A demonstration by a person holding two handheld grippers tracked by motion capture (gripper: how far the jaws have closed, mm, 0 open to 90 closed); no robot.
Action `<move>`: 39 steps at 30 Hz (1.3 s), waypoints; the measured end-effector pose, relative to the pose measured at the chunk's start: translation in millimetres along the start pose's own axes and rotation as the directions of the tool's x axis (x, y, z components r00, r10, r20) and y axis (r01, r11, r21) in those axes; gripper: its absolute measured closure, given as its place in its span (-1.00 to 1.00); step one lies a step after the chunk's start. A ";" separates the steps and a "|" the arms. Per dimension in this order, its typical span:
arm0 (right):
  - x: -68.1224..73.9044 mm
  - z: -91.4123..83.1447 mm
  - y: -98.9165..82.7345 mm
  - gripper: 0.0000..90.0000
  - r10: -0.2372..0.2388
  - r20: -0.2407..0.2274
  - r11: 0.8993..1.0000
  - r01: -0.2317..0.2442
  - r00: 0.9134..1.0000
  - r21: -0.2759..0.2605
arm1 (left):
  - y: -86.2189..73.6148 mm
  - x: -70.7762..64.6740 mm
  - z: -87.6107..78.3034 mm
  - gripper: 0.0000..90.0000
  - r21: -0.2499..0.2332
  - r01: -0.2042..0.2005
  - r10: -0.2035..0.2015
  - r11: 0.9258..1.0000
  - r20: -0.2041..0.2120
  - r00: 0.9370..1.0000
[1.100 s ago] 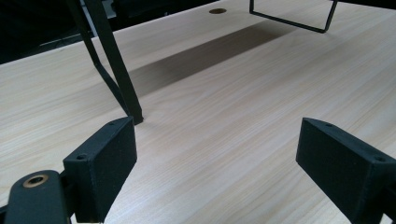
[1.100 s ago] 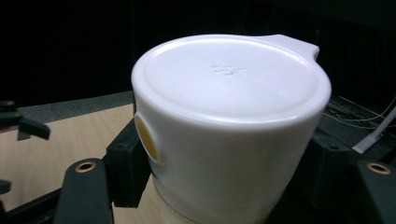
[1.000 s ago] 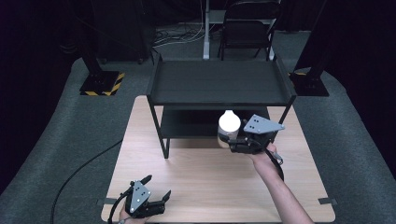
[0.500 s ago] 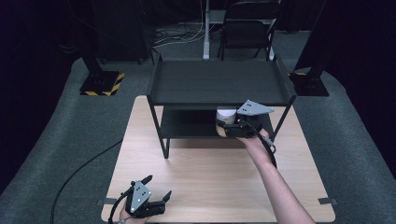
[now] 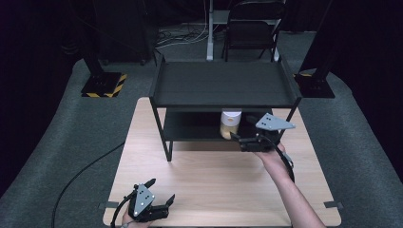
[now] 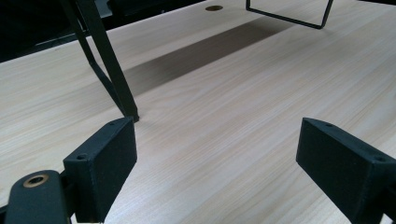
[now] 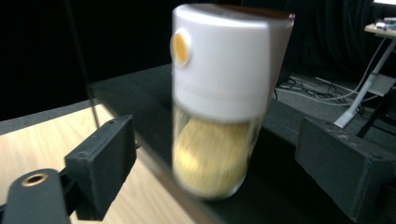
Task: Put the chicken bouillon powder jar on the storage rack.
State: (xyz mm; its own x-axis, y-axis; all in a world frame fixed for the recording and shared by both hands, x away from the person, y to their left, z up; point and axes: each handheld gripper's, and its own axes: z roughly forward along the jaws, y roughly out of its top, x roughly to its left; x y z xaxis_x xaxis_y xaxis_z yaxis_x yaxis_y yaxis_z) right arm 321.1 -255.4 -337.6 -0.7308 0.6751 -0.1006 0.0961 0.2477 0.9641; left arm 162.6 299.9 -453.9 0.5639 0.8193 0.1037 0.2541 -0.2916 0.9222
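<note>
We view the table (image 5: 209, 185) from above; 2 low gripper cameras share its rack (image 5: 223, 85).

table (image 5: 214, 190): light wood | chair (image 5: 252, 28): behind shelf rack (image 5: 223, 85), apparently folding

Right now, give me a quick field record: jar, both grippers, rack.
jar: white-lidded jar with yellow contents, upright at the front edge of the rack's lower shelf
right gripper: jaws open, either side of the jar, not touching it
left gripper: jaws open, nothing between them, over the near left of the wooden table
rack top shelf: nothing on it
</note>
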 end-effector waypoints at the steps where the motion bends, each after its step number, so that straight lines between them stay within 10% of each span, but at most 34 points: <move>1: 2.5 -5.3 -4.0 -0.77 -0.009 0.003 1.000 0.009 1.000 -0.002 | 0.0 0.0 0.2 -0.73 -0.002 0.002 -0.002 1.000 0.001 1.000; 13: 30.7 -88.4 -62.4 -0.89 -0.145 0.034 0.989 0.145 0.989 0.015 | 0.6 -1.9 0.9 -0.73 -0.003 0.002 -0.002 1.000 0.001 1.000; 21: 41.6 -123.7 -102.8 -0.94 -0.118 0.034 0.993 0.117 0.992 0.012 | -0.3 -1.9 0.1 -0.73 -0.013 0.011 -0.011 1.000 0.000 1.000; 28: 58.3 -139.7 -142.9 -0.95 -0.129 0.058 0.989 0.124 0.990 0.079 | -0.1 -2.3 -0.2 -0.73 -0.009 0.013 -0.014 1.000 -0.005 1.000; 39: 54.4 -143.2 -155.6 -0.94 -0.079 0.063 0.991 0.071 0.995 0.111 | 0.1 -1.9 0.2 -0.73 -0.007 0.005 -0.005 1.000 -0.001 1.000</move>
State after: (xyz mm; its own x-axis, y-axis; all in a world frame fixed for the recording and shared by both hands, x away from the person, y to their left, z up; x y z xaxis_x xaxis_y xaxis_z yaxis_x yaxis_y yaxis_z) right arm 169.5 -356.7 -457.8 -0.6923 0.6958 -0.1913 0.1184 0.3710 0.9210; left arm 161.7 298.3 -454.0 0.5621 0.8211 0.0990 0.2516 -0.2838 0.9253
